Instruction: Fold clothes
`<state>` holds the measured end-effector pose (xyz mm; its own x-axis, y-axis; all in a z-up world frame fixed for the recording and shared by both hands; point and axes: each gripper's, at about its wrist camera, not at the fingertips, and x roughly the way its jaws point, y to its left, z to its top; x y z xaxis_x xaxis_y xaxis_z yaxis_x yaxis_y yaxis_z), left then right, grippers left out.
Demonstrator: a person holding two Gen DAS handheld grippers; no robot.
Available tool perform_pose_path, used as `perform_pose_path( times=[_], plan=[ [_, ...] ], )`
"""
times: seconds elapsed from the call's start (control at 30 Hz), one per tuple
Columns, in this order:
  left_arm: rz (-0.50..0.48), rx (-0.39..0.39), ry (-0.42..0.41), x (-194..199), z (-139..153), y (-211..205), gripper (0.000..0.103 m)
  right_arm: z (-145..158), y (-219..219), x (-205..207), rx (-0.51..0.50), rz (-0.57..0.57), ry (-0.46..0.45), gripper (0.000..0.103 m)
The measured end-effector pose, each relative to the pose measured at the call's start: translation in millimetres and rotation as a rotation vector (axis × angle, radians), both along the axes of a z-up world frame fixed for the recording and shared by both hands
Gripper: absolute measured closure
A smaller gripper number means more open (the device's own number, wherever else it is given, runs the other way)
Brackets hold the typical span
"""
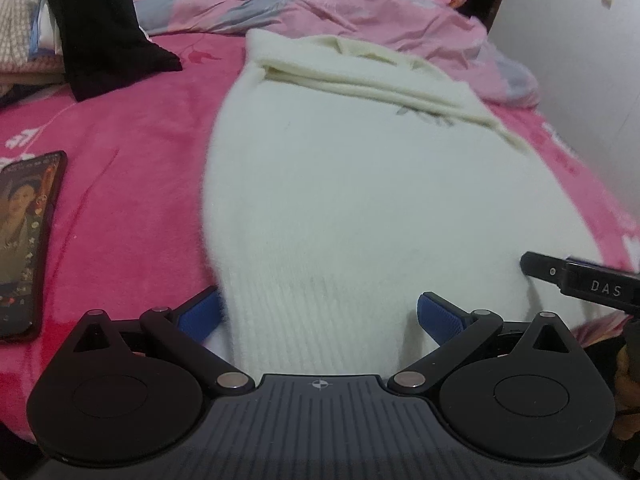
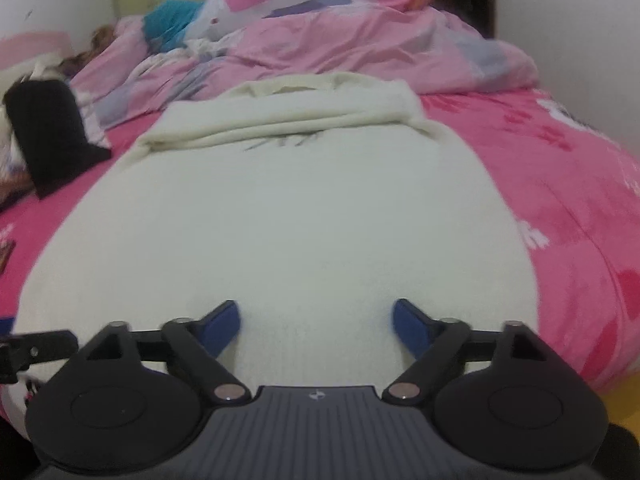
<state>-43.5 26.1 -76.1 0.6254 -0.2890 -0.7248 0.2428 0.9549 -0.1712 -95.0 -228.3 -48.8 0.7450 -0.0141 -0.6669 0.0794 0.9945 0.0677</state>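
phone cut off at left edge, sweater hem behind left claw

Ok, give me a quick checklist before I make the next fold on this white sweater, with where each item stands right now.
1. Left tongs open, nothing pinched: ok.
2. Right tongs open, nothing pinched: ok.
3. White sweater lying flat on the pink blanket, body smooth: ok.
4. Sleeves already folded across the sweater's far end: ok, though a little rumpled.
5. Phone beside the sweater, apart from it: ok.
6. Black garment well away from the sweater: ok.
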Motion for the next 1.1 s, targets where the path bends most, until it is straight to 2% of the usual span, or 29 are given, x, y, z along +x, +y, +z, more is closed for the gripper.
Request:
perform_pose_path(
  times=[0.03,0.13,0.3,0.87,1.1],
  plan=[
    [0.000,0.020,0.005,1,0,-3,0.000,-2,4,1,-0.014,0.017,0.010,0.000],
    [0.007,0.048,0.018,2,0,-7,0.000,-5,12,1,-0.053,0.024,0.018,0.000],
    [0.034,0.019,0.039,6,2,-4,0.000,-5,12,2,-0.046,0.022,0.027,0.000],
    [0.058,0.061,0.051,6,3,-13,0.000,-2,12,1,-0.047,0.036,0.029,0.000],
    [0.062,0.076,0.050,6,3,-14,0.000,22,5,9,-0.019,0.051,-0.050,0.000]
  ],
)
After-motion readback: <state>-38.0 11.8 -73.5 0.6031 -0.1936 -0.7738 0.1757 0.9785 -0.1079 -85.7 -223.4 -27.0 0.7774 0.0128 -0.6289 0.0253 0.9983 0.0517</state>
